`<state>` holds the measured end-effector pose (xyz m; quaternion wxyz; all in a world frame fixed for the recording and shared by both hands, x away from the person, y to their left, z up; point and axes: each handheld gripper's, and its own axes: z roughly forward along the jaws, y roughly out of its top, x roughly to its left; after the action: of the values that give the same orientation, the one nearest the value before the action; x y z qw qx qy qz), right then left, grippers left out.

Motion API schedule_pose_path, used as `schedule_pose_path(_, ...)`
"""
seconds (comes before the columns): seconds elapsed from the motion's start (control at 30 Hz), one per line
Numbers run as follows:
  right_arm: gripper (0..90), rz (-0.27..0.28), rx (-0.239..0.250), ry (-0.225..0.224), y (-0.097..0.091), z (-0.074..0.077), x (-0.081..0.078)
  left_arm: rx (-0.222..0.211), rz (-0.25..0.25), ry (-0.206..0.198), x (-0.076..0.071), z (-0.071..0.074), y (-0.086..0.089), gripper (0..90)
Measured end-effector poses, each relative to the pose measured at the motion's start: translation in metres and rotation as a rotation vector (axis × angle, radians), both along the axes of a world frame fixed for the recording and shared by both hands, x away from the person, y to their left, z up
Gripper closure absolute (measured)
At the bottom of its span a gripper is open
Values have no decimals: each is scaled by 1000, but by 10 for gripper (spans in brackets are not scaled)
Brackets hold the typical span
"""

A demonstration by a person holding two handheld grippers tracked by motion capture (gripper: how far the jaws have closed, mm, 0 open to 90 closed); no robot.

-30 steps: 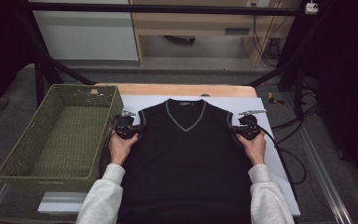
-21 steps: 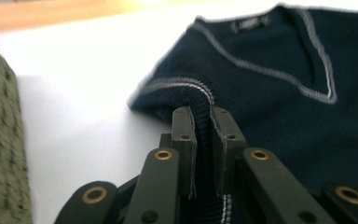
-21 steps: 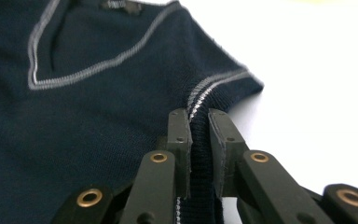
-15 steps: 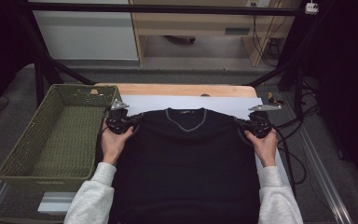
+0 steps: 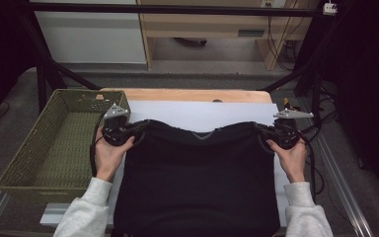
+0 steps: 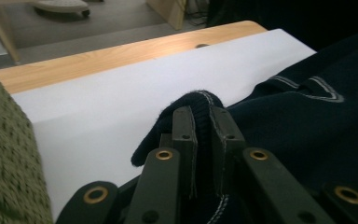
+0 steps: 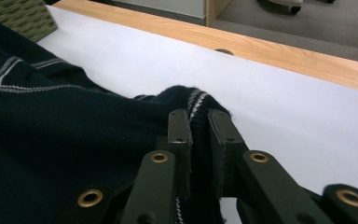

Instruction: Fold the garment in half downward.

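While each gripper is pinching a shoulder of the vest, the person is holding it stretched wide over the white sheet, prob. to fold or lift it evenly. Left gripper & right gripper jaws are pressing on bunched knit. The basket is sitting to the left, perhaps the destination.

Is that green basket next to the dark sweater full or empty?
Empty. The high view looks straight into the green basket and shows just its bare woven bottom; the dark sweater lies outside it on the table.
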<state>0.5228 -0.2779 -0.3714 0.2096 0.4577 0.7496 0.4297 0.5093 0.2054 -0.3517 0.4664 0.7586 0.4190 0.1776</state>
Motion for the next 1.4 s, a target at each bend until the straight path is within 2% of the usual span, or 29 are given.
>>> schedule_pose_path(0.2, 807, 17, 16, 0, -2, 7, -32, -18, -27, 8, -33, -1, 7, 813)
schedule_pose_path(0.3, 807, 29, 3, 4, -1, 8, -47, -27, -36, 12, -46, -4, 12, 812)
schedule_pose_path(0.47, 805, 55, 4, 4, -1, 7, -73, -38, -52, 15, -72, -9, 20, 812)
schedule_pose_path(0.57, 805, 62, 16, 14, -2, 2, -91, -49, -71, 35, -86, -14, 23, 810)
schedule_pose_path(0.77, 803, 90, 11, 63, -3, -14, -120, -22, -98, 66, -110, -29, 24, 808)
schedule_pose_path(0.9, 802, 100, 8, 118, -3, -27, -135, 4, -114, 94, -124, -41, 21, 806)
schedule_pose_path(0.93, 801, 104, 6, 125, -4, -31, -138, 6, -118, 101, -128, -44, 21, 805)
schedule_pose_path(1.17, 788, 110, -6, 221, -4, -59, -153, 88, -155, 163, -155, -69, 16, 798)
schedule_pose_path(1.27, 775, 109, -17, 256, -5, -69, -158, 120, -164, 186, -161, -81, 13, 791)
schedule_pose_path(1.33, 746, 113, -19, 254, -5, -73, -159, 132, -166, 210, -160, -87, 12, 775)
schedule_pose_path(1.4, 648, 113, -33, 221, -5, -72, -160, 132, -157, 188, -157, -87, 10, 729)
